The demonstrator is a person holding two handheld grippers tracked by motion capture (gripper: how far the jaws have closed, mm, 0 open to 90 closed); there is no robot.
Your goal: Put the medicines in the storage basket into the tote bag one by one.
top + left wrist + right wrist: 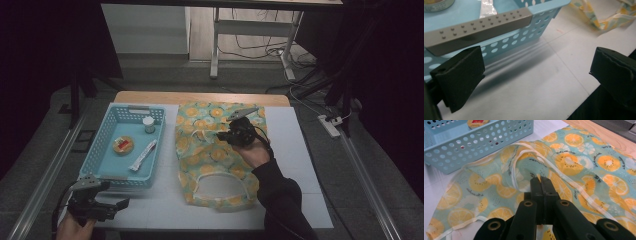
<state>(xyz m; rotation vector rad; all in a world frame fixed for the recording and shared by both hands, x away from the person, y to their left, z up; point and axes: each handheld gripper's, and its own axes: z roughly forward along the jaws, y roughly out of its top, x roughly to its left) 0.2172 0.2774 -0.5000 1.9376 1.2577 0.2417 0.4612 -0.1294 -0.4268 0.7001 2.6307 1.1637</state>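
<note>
Wooden desk [200, 97] under a white sheet [295, 150]; on the sheet a light-blue perforated basket [111, 172] at left, a citrus-print fabric bag [200, 165] lying flat just beside it.

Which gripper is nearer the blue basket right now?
Left. The left gripper, jaws open, hovers just off the blue basket at its near end. The right gripper is farther off, shut on the citrus-print fabric beside the basket.
</note>
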